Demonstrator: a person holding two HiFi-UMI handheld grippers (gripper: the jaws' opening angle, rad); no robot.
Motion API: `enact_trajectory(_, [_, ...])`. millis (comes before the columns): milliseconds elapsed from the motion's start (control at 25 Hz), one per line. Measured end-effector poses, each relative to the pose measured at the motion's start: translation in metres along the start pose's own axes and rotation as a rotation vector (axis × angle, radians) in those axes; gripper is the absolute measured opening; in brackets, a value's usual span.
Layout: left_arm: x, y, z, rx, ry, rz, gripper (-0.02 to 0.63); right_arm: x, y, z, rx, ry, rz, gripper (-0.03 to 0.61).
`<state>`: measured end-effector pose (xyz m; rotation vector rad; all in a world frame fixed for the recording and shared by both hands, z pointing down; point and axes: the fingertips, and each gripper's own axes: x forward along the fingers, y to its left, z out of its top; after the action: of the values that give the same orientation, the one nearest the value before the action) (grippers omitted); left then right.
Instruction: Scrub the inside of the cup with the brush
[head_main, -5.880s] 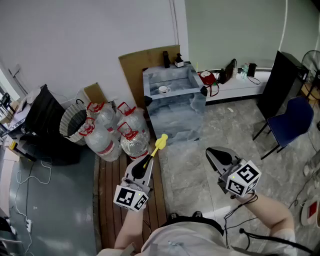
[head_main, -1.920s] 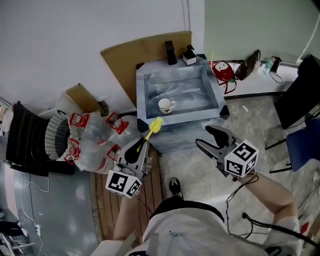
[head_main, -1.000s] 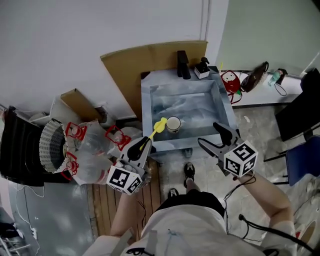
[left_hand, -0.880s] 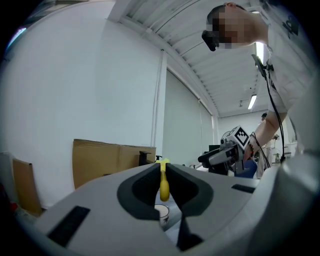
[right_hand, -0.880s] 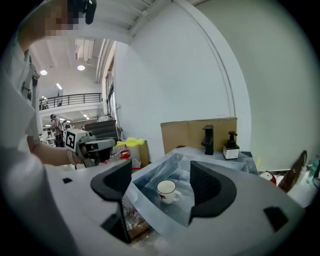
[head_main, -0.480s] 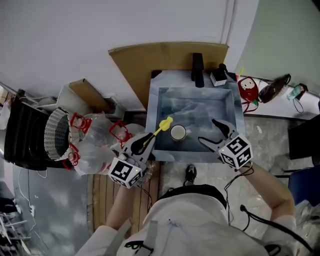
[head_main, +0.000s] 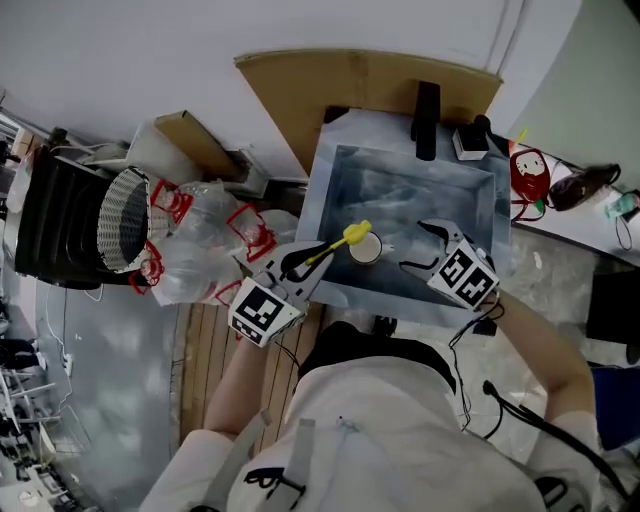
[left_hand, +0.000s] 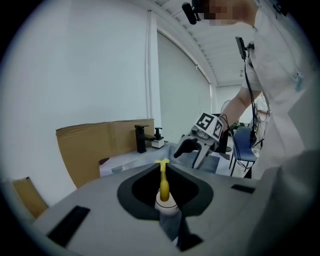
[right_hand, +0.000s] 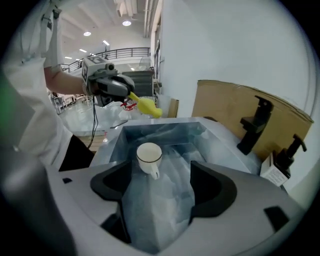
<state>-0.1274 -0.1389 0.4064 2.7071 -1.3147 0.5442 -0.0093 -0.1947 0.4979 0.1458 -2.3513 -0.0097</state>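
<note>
You have closed on the film-lined grey sink basin (head_main: 335, 185): left gripper (head_main: 300, 264) fingers (left_hand: 135, 190) clamped on the yellow plastic brush (head_main: 341, 243), right gripper (head_main: 417, 247) fingers (right_hand: 112, 187) spread wide and empty, now flanking the white dark-rimmed ceramic cup (head_main: 367, 250) standing inside, scrubbing not begun.

Head view is taken from above the person, aimed steeply down, with the sink (head_main: 410, 195), left claw (head_main: 300, 262) and right claw (head_main: 415, 247) all covered. Left gripper view is pointed roughly level along the clamped brush (left_hand: 163, 182), across the sink toward the right claw. Right gripper view is held close over the sink, faced at the cup (right_hand: 149, 154) and left claw; the faucet (head_main: 428, 107) is shared by all three.
</note>
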Motion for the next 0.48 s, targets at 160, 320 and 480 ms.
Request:
enact_trajectory(160, [0.012,-0.012,-0.006,0.088,0.112,-0.081,0.035,0.021,0.006,-0.008,-0.064,0.040,0.048,0.354])
enact_trajectory(320, [0.023,-0.012,-0.028,0.123,0.258,-0.153,0.035,0.042,0.007,-0.009,-0.106,0.072,0.063,0.353])
enact_trajectory(480, [0.035,-0.006,-0.049,0.126,0.366,-0.196,0.035,0.062,0.007,-0.020,-0.062,0.116,0.106,0.353])
